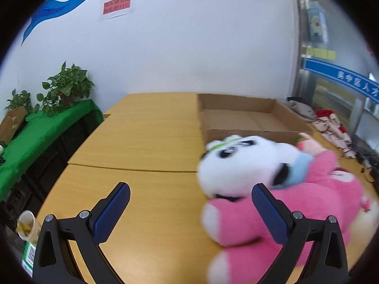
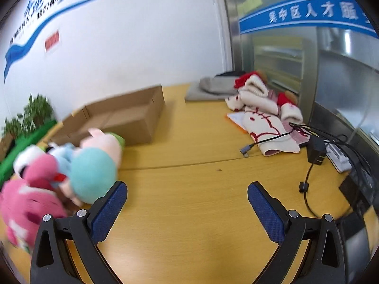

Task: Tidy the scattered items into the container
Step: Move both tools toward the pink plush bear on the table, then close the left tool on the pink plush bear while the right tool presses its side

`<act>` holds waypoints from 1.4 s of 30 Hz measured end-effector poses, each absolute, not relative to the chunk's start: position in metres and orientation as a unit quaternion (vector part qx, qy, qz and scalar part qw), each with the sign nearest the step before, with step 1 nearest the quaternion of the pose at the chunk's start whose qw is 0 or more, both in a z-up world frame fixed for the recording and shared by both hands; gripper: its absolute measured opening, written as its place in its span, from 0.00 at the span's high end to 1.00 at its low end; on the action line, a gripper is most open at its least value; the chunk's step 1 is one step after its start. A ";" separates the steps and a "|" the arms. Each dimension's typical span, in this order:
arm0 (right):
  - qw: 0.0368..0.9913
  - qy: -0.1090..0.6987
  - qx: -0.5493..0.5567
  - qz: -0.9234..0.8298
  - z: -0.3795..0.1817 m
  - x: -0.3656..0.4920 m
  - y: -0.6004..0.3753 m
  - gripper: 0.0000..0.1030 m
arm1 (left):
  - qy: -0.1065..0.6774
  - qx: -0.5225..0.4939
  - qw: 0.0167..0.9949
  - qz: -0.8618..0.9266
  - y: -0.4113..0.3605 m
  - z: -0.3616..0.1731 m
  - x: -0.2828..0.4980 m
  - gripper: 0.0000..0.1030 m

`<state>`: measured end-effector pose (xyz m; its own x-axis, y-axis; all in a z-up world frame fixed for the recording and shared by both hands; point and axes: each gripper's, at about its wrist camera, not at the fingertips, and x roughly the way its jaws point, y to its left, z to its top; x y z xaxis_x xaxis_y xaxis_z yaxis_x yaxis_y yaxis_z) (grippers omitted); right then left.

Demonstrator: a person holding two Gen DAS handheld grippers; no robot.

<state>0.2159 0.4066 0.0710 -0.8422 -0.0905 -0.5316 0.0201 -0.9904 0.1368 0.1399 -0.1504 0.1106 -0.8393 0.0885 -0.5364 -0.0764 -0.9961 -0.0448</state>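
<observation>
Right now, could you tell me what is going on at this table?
A person holds two handheld grippers over a wooden table. Both the left gripper and right gripper are open and empty. A pile of plush toys sits beside the cardboard box, which looks empty, so nothing appears to be tidied yet.

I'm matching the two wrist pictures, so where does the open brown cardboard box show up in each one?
Left wrist view: open brown cardboard box right of centre, behind the white panda plush.
Right wrist view: the box sits left of centre, behind the plush pile.
Shared landmark: the red notice on the white wall.
</observation>
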 end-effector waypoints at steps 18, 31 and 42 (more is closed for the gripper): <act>0.206 -0.083 0.287 -0.932 0.075 0.279 0.274 0.00 | -0.028 -0.331 0.212 0.919 -0.029 0.064 0.175 0.00; 0.232 -0.036 0.316 -0.919 0.025 0.235 0.195 0.00 | -0.105 -0.412 0.268 0.864 -0.052 0.004 0.115 0.00; 0.276 -0.133 0.345 -0.887 -0.003 0.217 0.220 0.00 | -0.113 -0.403 0.265 0.869 -0.049 0.004 0.118 0.00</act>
